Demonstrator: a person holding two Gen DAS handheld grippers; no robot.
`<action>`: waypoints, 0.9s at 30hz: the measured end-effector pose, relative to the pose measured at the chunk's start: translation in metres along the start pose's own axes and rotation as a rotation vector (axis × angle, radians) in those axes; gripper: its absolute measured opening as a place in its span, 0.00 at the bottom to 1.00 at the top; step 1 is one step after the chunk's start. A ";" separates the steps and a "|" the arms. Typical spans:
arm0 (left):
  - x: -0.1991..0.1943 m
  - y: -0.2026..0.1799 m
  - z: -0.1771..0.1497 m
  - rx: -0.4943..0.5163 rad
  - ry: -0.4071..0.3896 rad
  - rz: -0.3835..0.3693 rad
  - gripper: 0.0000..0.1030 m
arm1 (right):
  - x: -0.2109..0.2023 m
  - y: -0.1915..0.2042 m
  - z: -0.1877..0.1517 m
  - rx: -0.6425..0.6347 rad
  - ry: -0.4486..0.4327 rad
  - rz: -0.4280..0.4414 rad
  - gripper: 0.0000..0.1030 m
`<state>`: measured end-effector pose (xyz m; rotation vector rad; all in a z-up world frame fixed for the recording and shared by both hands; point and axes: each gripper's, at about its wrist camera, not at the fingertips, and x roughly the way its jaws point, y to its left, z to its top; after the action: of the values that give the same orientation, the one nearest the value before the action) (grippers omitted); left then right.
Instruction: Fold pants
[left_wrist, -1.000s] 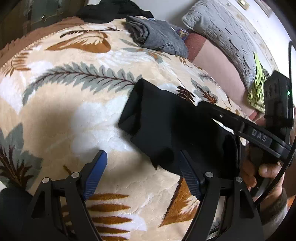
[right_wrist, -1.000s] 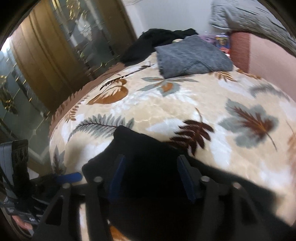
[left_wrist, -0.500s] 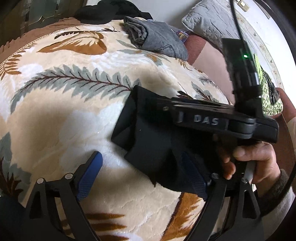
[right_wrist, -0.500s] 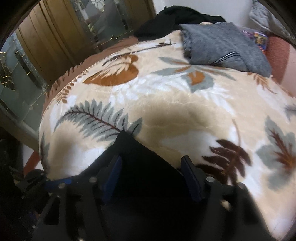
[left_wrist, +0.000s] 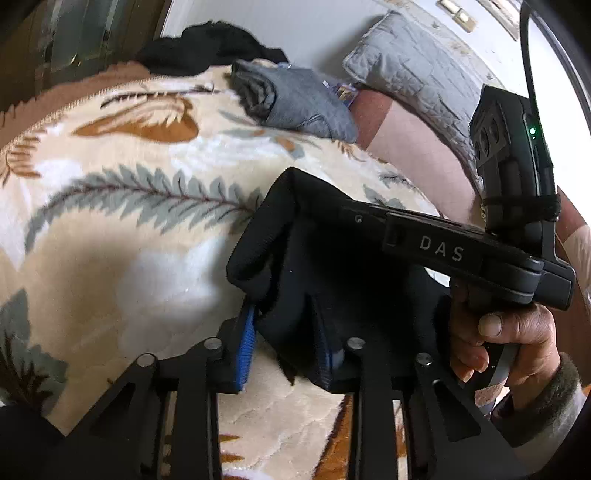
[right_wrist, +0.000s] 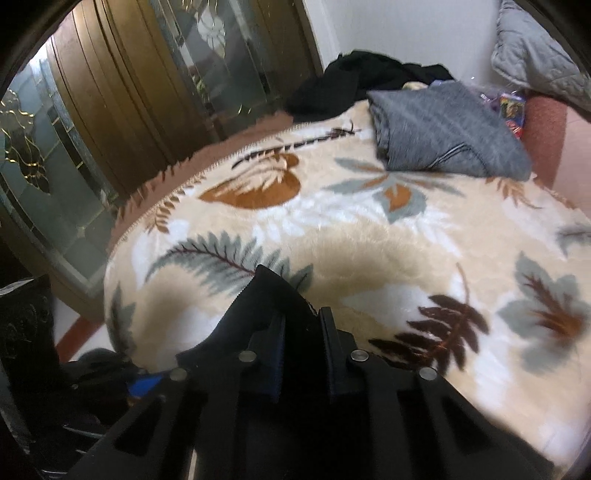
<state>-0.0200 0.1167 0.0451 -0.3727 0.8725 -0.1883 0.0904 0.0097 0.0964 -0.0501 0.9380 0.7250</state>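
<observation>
Left gripper (left_wrist: 286, 332) was closing, blue-padded jaws pinched on a fold of the black pants (left_wrist: 325, 266). Right gripper (right_wrist: 301, 334) was closing as well, with black cloth of the same pants (right_wrist: 258, 306) bunched between its pads. Seen from the left wrist, the right tool reached across the garment, held by a hand (left_wrist: 517, 343) in a fuzzy olive cuff.

The pants sat as a compact dark bundle near the near edge of the bed, on a cream fleece blanket (left_wrist: 122, 258) printed with grey-green fern fronds and rust and brown leaves. One ribbed edge of the cloth stood up, lifted off the blanket.

Toward the far edge of the blanket lay a folded grey garment (right_wrist: 447, 129). Just behind it, at the far edge, was a loose heap of black clothing (right_wrist: 354, 81). A grey quilted pillow (left_wrist: 417, 77) leaned at the far right corner, against a white wall. A wooden door with patterned glass panels (right_wrist: 110, 122) stood beyond the left edge of the bed.
</observation>
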 end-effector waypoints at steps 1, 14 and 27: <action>-0.003 -0.003 0.001 0.009 -0.003 0.006 0.22 | -0.002 0.001 0.000 0.000 -0.005 -0.005 0.15; -0.033 -0.039 0.008 0.099 -0.056 -0.017 0.15 | -0.070 -0.002 -0.008 0.055 -0.150 -0.033 0.13; -0.055 -0.159 0.001 0.321 -0.020 -0.331 0.15 | -0.209 -0.077 -0.091 0.299 -0.379 -0.104 0.08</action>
<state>-0.0557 -0.0126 0.1474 -0.2153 0.7413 -0.6219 -0.0081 -0.1948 0.1773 0.2913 0.6657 0.4698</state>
